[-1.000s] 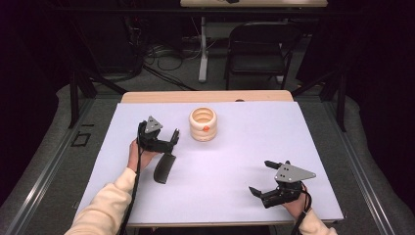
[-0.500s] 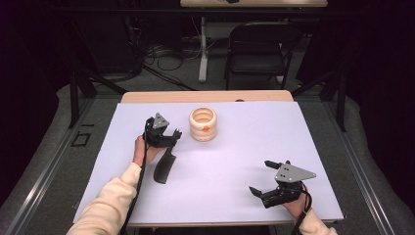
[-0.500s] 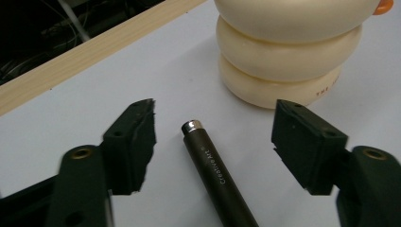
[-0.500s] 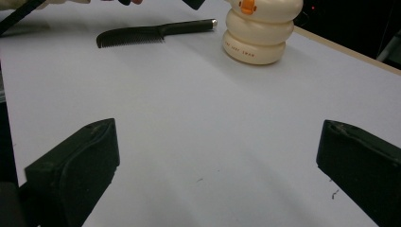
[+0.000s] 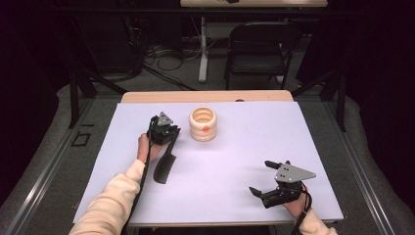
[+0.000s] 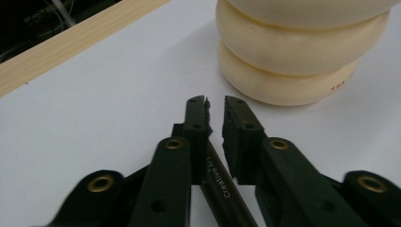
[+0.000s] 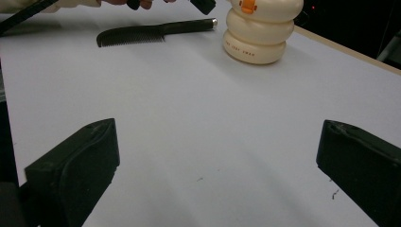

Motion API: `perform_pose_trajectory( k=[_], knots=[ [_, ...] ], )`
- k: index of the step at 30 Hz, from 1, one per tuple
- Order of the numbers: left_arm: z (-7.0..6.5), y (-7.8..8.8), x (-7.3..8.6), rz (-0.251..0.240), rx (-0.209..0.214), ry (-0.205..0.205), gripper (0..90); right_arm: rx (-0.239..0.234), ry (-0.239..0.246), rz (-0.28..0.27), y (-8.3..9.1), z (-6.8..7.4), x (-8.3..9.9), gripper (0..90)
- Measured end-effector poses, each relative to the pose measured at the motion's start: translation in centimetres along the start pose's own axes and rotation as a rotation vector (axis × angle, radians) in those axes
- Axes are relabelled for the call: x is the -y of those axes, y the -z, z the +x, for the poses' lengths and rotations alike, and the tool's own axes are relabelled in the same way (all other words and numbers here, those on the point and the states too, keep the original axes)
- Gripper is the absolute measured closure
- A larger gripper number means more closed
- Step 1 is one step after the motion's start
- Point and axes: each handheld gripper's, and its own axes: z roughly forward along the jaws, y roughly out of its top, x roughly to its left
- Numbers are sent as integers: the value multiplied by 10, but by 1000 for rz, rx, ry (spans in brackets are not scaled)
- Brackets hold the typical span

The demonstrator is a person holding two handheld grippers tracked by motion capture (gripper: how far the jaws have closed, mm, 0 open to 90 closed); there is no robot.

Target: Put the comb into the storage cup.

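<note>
A black comb [image 5: 164, 169] lies on the white table top [image 5: 293, 132], its handle pointing at a cream ringed container [image 5: 203, 125]. My left gripper [image 5: 172, 134] stands over the handle end. In the left gripper view the jaws [image 6: 215, 101] have just been closing, and the comb handle [image 6: 222, 189] is pinched between the pads, just short of the container [image 6: 293, 56]. My right gripper [image 5: 262, 177] rests near the front right of the table, wide open with nothing in it. The right gripper view [image 7: 217, 165] looks across bare table to the comb [image 7: 151, 33] and container [image 7: 257, 33].
An orange piece [image 5: 206, 129] sits on the container's side. A wooden strip [image 5: 205, 96] edges the table's far side. Beyond it stand a dark chair [image 5: 259, 49] and floor cables.
The left gripper has shifted slightly right toward the container, and its jaws have gone from wide open to closed on the comb handle. The comb and the right gripper have stayed in place.
</note>
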Motion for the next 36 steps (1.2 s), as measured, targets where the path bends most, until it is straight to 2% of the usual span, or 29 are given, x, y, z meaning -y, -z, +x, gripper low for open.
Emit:
perform_pose_trajectory(
  k=[4,9,14,18,24,28,32,36],
  knots=[
    [0,-4,-1,-1,13,3,896,-1,1,2,0,0,0,0],
    [-1,-9,-2,27,16,-18,898,-2,0,2,-1,0,0,0],
    [1,-16,-2,44,19,-16,898,0,-2,-1,0,0,0,0],
    [0,-19,-2,58,8,-29,899,0,4,-3,1,0,0,0],
    [3,-20,1,67,-5,-40,899,-1,3,-2,1,0,-1,0],
    [9,-19,3,80,6,-35,900,0,4,-3,1,0,-1,0],
    [11,-18,4,69,-3,-22,900,-1,-1,-3,0,0,0,0],
    [13,-17,5,83,-4,-26,900,1,0,-5,1,0,0,0]
  ],
)
